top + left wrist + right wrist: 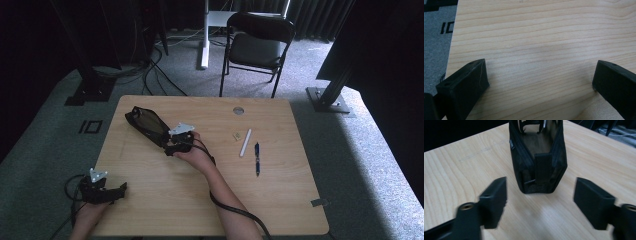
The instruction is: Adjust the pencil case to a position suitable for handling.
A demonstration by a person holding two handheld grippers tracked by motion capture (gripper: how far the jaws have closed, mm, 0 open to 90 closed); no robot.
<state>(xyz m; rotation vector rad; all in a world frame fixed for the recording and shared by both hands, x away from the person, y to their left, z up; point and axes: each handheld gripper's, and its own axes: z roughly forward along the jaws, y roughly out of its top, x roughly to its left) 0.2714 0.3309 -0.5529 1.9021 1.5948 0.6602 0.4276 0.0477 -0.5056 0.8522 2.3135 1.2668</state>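
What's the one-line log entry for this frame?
right gripper: open, at near end of black pouch, not gripping | left gripper: open, idle over table | pen, white stick: untouched

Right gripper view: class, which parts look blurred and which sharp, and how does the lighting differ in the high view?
Right gripper view: the right tool jaws are smeared, the black pouch end fairly sharp. High view: the wooden table is evenly lit, the surroundings dark.
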